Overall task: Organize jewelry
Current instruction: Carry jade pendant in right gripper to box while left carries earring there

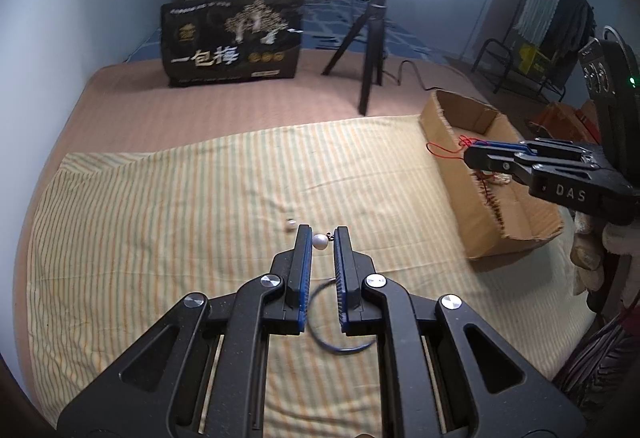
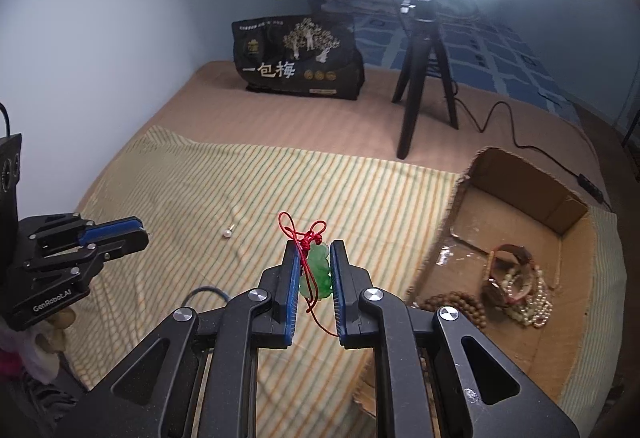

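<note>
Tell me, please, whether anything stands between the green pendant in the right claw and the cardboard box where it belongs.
Nothing visible does. The right claw holds the green pendant above the striped cloth, and the cardboard box lies open-topped just to its right. Only its low torn wall lies between them.

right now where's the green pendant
Right wrist view, centre: the green pendant on its red cord is clamped in the right claw, left of the cardboard box.
</note>
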Demonstrator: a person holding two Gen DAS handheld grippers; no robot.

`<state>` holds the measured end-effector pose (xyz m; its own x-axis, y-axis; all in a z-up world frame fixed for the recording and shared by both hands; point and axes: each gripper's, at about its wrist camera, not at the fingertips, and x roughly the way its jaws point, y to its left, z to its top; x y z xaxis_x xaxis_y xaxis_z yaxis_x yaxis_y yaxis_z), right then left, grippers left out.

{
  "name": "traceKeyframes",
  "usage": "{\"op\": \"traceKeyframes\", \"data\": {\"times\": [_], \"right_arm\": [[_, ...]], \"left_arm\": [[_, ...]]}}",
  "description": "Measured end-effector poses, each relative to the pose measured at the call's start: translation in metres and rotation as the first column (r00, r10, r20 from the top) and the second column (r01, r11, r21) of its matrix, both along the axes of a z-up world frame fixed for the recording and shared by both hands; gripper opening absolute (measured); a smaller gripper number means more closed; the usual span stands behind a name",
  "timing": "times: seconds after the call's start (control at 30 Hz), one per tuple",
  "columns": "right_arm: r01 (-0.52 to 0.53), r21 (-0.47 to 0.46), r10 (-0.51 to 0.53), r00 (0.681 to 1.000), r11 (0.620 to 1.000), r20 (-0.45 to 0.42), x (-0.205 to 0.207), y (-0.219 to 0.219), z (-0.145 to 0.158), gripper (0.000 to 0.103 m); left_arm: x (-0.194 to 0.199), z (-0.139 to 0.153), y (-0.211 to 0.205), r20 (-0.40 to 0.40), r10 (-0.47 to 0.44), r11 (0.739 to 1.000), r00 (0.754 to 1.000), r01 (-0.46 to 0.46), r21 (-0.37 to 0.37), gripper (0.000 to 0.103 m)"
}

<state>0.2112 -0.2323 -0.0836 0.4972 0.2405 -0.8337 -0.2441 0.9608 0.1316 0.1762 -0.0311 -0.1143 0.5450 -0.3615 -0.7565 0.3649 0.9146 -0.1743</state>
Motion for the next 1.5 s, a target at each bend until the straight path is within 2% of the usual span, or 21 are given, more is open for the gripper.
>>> {"op": "traceKeyframes", "data": {"times": [0.33,0.73,1.13,1.5], "right_arm": [[0.074,0.013,-0.074,0.997,0.997,0.038,-0.009,-0.047,0.022,0.013],[0.163,0.025,-0.164,0.985,0.986,0.059,-0.018,-0.11,0.035,0.013],[0.233,0.018,-0.233,0.971,0.972,0.046,-0.01,-0.157,0.029,0.013],[0.261,0.012,-0.261,0.965,0.965,0.014,0.003,-0.173,0.018,0.013]], "left_arm": [[-0.021,0.026,-0.055,0.034,-0.073,0.996,0.997,0.075,-0.054,0.009],[-0.031,0.038,-0.132,0.061,-0.142,0.984,0.988,0.147,-0.098,0.009],[-0.03,0.026,-0.197,0.057,-0.211,0.972,0.976,0.215,-0.092,0.009],[-0.028,0.018,-0.222,0.056,-0.235,0.969,0.97,0.239,-0.069,0.009]]}}
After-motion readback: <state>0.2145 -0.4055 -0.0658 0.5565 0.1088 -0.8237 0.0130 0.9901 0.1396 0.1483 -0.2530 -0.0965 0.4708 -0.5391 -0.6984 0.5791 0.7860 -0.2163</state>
